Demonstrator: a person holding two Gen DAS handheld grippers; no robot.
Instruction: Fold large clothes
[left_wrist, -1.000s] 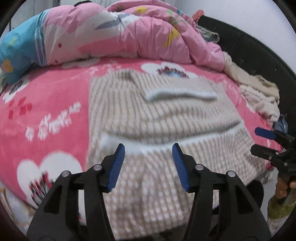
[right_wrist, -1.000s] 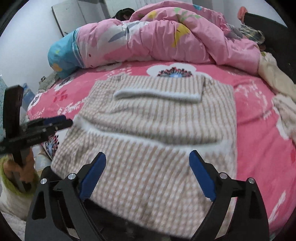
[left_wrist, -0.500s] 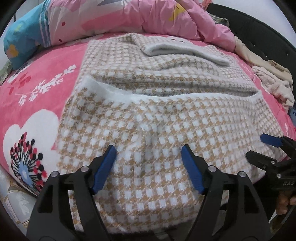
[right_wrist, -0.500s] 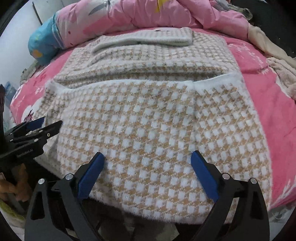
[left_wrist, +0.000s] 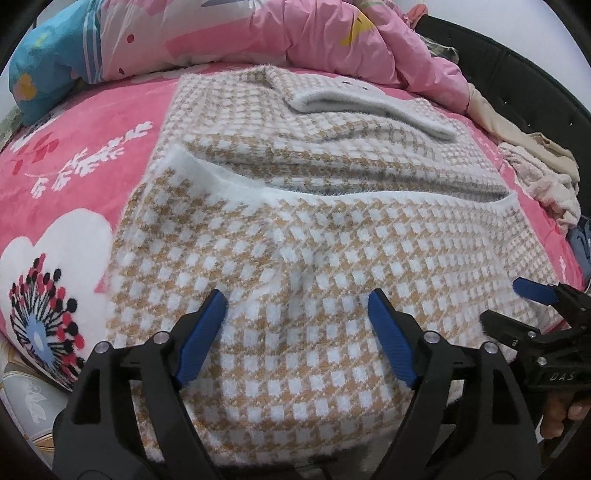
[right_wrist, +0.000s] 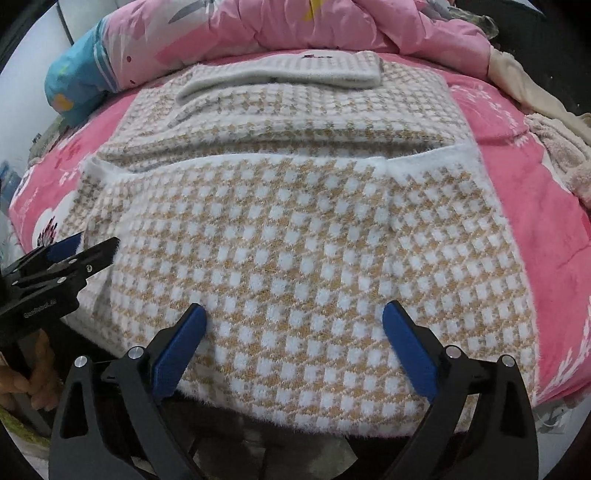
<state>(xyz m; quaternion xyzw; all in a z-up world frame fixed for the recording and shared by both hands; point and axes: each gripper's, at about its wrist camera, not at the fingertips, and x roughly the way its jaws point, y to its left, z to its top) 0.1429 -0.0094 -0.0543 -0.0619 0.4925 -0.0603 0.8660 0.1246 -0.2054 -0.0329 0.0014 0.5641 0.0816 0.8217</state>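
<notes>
**Inspector A:** Largest item first. The bed (left_wrist: 92, 122) carries a pink blanket with white flower prints. At its far end lies a bunched pink quilt (left_wrist: 258, 33) with a blue section at the left.

**Inspector B:** Confirmed. The task item?

**Inspector A:** A sweater (right_wrist: 295, 240), tan and white checked, lies flat on the blanket in the middle of the bed. Its near edge hangs slightly over the bed's front edge. A white-trimmed hem runs across the middle, where one layer lies over another. A pale folded band, cuff or collar I cannot tell, rests on the sweater's far part.

**Inspector B:** Other cloth?

**Inspector A:** A heap of cream clothes (left_wrist: 543, 173) sits at the bed's right side, well apart from the grippers.

**Inspector B:** Gripper condition?

**Inspector A:** The left hand-held gripper (left_wrist: 297, 302) has its blue fingers spread wide, holding nothing, low over the sweater's near left portion. The right hand-held gripper (right_wrist: 295, 314) is likewise spread wide and empty, over the near right portion. Whether the fingertips touch the knit I cannot tell.

**Inspector B:** Cross-check between views?

**Inspector A:** Each gripper appears side-on in the other's view, at the sweater's near corner.
</notes>
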